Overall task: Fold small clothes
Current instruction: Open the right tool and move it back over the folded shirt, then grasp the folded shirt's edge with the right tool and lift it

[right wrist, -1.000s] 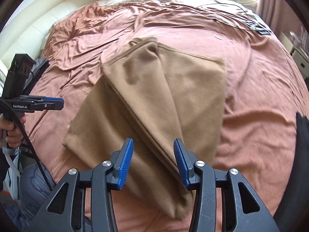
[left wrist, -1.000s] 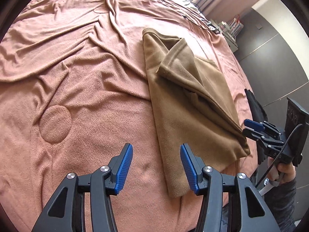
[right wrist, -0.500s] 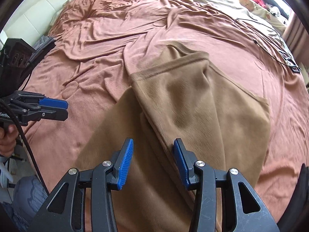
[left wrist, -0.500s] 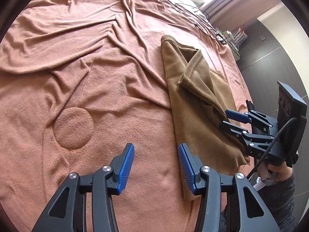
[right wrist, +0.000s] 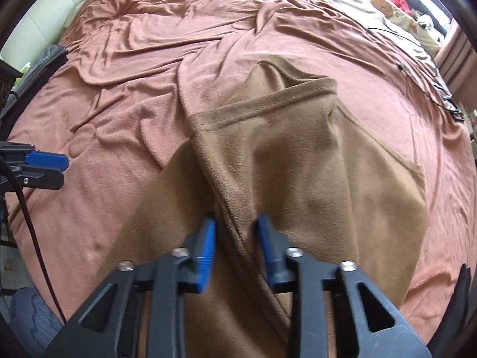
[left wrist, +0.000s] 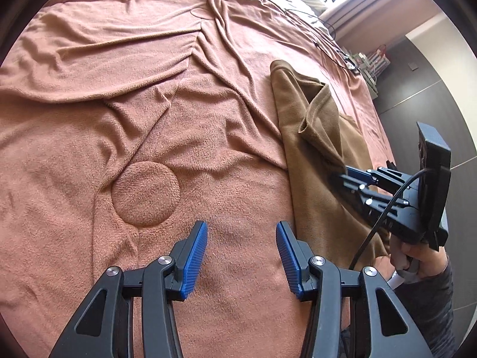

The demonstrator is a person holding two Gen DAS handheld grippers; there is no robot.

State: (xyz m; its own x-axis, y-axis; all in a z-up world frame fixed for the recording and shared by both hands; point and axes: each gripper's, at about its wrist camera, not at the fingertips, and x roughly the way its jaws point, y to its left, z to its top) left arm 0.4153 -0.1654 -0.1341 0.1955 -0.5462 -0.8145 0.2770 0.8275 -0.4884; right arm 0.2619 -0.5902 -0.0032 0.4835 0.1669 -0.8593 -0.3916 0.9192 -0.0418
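Both pairs of blue-padded jaws stand apart. On the left gripper (left wrist: pixel 241 253) they gape wide over bare salmon-pink blanket (left wrist: pixel 119 104), holding nothing. On the right gripper (right wrist: pixel 235 238) they are narrower and straddle a raised fold of the brown garment (right wrist: pixel 298 164); the ridge runs between the pads, but whether they pinch it cannot be told, and blur softens that part of the picture.

From the left wrist, the garment lies just to the right of the left gripper's right finger, a long brown strip on the blanket with a hemmed flap folded over its far half. That view also shows the right gripper from the side, its tips low on the cloth, and the person's hand (left wrist: pixel 417 256) in a dark sleeve gripping its handle. A round quilted patch (left wrist: pixel 146 194) sits in the blanket ahead of the left jaws.

Only the right wrist shows the garment's breadth: a stitched hem across the upper fold, a flat panel spreading right. There the left gripper appears at the frame's left edge, well clear of the cloth. A black cable (right wrist: pixel 417 68) trails across the far right of the bed.
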